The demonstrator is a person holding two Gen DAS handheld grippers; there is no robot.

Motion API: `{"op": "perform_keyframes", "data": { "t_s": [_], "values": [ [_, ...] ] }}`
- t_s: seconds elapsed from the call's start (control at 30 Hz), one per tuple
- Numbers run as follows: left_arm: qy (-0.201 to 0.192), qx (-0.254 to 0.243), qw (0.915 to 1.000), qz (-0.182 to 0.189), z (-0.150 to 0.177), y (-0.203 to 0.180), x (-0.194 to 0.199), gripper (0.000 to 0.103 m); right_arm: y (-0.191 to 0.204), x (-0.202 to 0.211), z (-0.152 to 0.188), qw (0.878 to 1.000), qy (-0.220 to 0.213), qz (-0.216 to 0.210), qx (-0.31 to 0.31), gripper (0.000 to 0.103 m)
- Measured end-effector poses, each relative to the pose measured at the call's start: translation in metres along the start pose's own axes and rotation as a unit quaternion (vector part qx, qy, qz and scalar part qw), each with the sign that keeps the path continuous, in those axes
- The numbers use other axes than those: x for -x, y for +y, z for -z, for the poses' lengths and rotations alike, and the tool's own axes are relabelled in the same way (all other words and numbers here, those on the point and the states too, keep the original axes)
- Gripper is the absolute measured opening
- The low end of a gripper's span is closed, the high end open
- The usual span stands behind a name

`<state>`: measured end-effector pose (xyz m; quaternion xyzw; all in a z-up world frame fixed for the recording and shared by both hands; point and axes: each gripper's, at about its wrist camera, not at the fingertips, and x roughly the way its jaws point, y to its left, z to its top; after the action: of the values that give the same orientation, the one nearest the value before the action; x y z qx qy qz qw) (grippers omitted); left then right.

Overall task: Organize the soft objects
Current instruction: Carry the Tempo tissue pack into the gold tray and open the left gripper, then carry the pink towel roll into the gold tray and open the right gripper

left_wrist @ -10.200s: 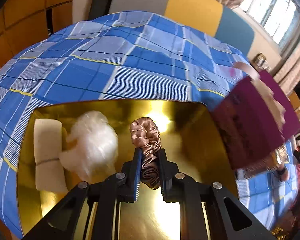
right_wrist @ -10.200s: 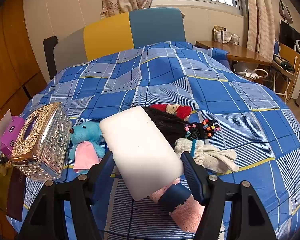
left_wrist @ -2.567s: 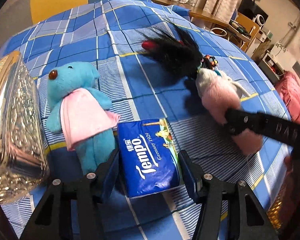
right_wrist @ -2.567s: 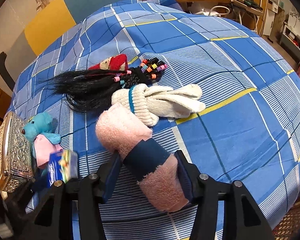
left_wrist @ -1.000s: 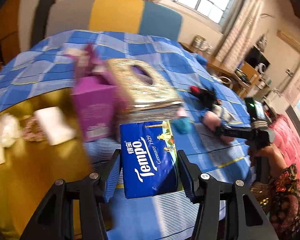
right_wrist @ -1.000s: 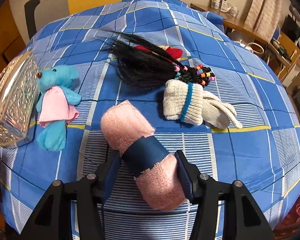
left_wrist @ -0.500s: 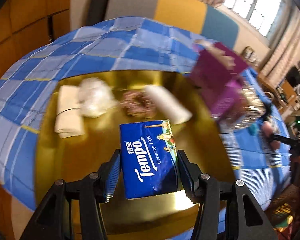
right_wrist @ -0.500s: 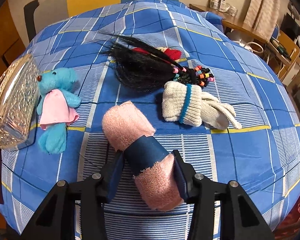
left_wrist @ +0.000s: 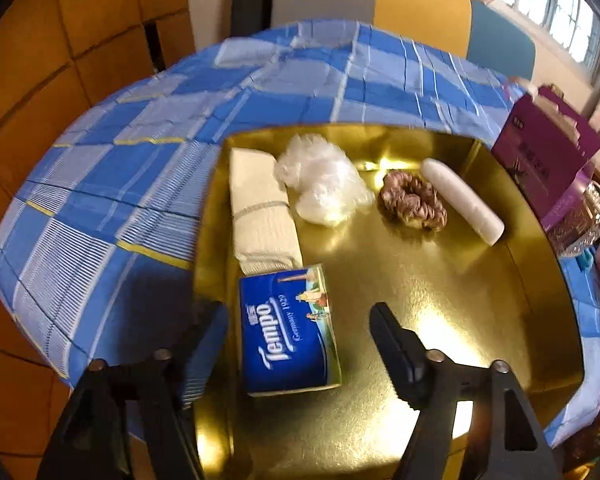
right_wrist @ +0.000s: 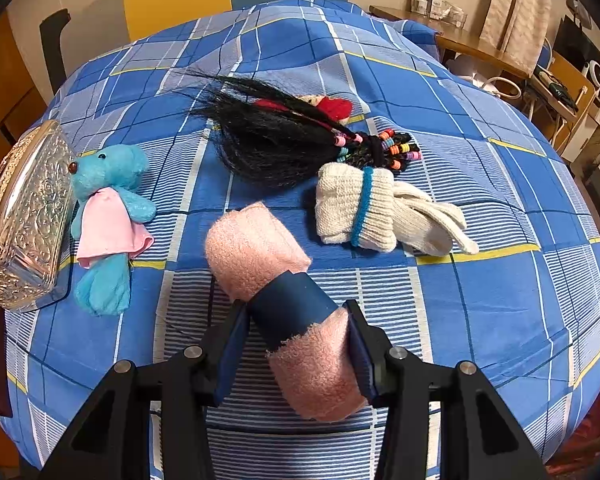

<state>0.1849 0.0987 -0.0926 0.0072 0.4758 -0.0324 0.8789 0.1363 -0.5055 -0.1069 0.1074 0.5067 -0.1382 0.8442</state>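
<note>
A blue Tempo tissue pack (left_wrist: 288, 332) lies on the gold tray (left_wrist: 480, 320). My left gripper (left_wrist: 298, 334) straddles it with jaws opening, and neither pad touches it. Farther back on the tray lie a folded cream cloth (left_wrist: 260, 216), a white fluffy puff (left_wrist: 324, 184), a brown scrunchie (left_wrist: 414, 202) and a white roll (left_wrist: 462, 200). My right gripper (right_wrist: 298, 344) is shut on a rolled pink towel (right_wrist: 256, 252) with a navy band. Beyond the towel a blue plush toy (right_wrist: 108, 208), a black hairpiece (right_wrist: 284, 140) and cream gloves (right_wrist: 380, 212) rest on the blue checked cloth.
A purple box (left_wrist: 548, 160) and an ornate metal tissue box (right_wrist: 24, 216) stand between the tray and the soft objects. A red soft toy (right_wrist: 336, 108) peeks out behind the hairpiece. A chair stands at the far side, and a desk at the right.
My left gripper swung from over the checked cloth to over the gold tray, sank, and let go of the tissue pack, which now lies on the tray. The right gripper tightened on the pink towel.
</note>
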Motion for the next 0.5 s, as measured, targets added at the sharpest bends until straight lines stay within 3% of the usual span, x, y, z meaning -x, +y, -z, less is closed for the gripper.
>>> {"op": "perform_keyframes", "data": {
  "t_s": [0.13, 0.27, 0.5],
  "values": [
    [-0.032, 0.020, 0.9993, -0.001, 0.002, 0.002, 0.018, 0.076, -0.004, 0.001, 0.000, 1.000, -0.002, 0.000, -0.010, 0.048],
    [-0.059, 0.035, 0.9972, 0.030, 0.009, -0.006, 0.034, 0.079, -0.009, 0.004, -0.001, 1.000, -0.008, -0.007, -0.024, 0.048],
    [-0.065, 0.024, 0.9952, 0.070, 0.021, -0.041, 0.038, 0.082, -0.008, 0.017, -0.003, 0.998, -0.034, -0.046, -0.035, 0.048]
  ]
}}
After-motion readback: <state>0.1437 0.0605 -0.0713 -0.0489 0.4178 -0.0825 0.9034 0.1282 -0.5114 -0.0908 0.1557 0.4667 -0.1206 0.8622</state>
